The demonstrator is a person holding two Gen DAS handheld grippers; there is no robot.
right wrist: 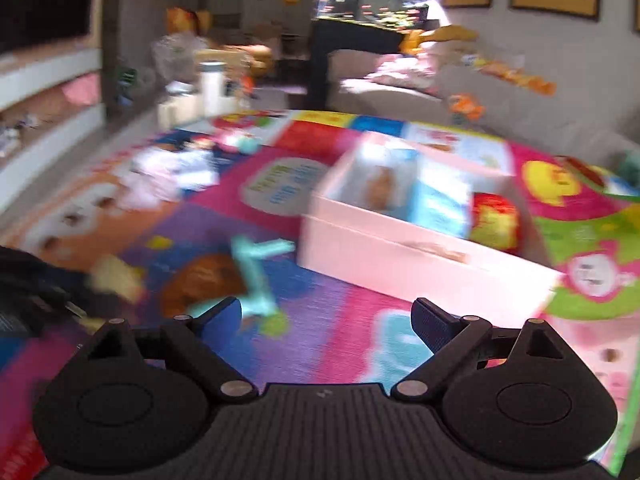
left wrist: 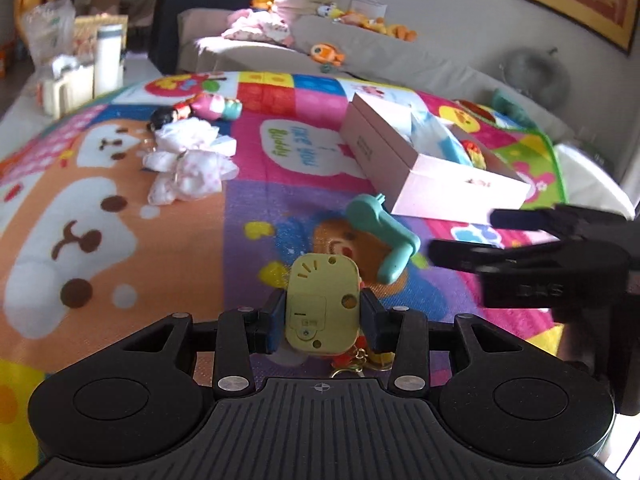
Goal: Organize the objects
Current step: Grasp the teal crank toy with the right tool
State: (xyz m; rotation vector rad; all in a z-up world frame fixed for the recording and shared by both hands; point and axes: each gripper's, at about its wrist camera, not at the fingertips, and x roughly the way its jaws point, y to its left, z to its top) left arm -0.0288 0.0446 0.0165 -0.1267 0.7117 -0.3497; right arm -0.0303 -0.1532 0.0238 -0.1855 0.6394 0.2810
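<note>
My left gripper (left wrist: 322, 312) is shut on a small yellow toy box (left wrist: 323, 304) with a keychain hanging under it, held above the colourful play mat (left wrist: 200, 248). A teal toy (left wrist: 382, 236) lies on the mat just beyond it. A pink open box (left wrist: 432, 168) with toys inside sits further right. My right gripper (right wrist: 326, 320) is open and empty; it shows in the left wrist view (left wrist: 460, 236) at the right. In the blurred right wrist view the teal toy (right wrist: 256, 276) lies ahead left, the pink box (right wrist: 400, 248) ahead right, the yellow toy box (right wrist: 116, 276) at left.
A doll (left wrist: 200, 110) and white floral cloths (left wrist: 188, 164) lie on the mat's far left. A grey sofa (left wrist: 360, 52) with plush toys runs along the back. A white bottle (left wrist: 109, 58) and containers stand at far left.
</note>
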